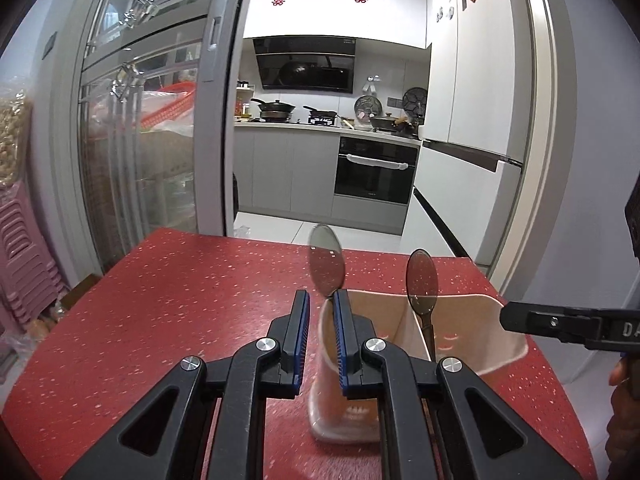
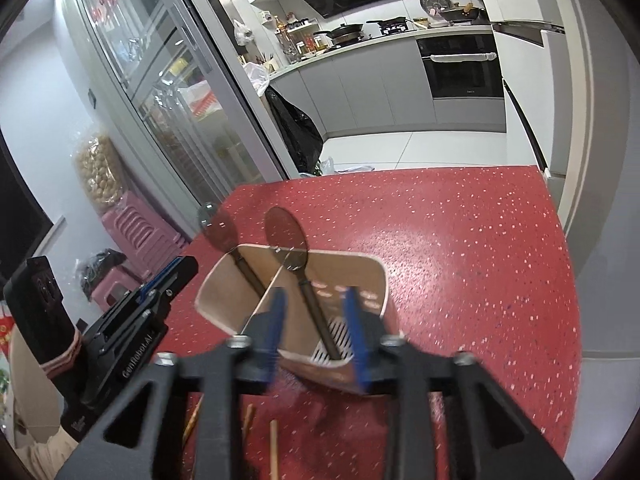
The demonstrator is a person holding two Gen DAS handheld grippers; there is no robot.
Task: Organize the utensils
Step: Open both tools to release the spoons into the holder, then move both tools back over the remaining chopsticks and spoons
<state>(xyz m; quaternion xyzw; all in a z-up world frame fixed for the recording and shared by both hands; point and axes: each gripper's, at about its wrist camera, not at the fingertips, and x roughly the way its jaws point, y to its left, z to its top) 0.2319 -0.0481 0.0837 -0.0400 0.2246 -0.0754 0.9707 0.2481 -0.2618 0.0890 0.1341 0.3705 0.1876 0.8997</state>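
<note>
1. Now the beige two-compartment plastic utensil holder [image 2: 296, 304] stands on the red speckled table [image 2: 460, 264], two dark translucent spoons [image 2: 286, 236] inside.
2. Right gripper [image 2: 316, 328] open, empty; left gripper [image 1: 320, 336] nearly closed, empty beside the holder.
3. Next, probably grip the wooden chopsticks [image 2: 273, 448] mid-length.

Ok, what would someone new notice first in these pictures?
Two dark spoons stand bowl-up in a beige divided holder on the speckled red table. The right gripper hangs open over its near side, the left gripper straddles its left wall.
</note>
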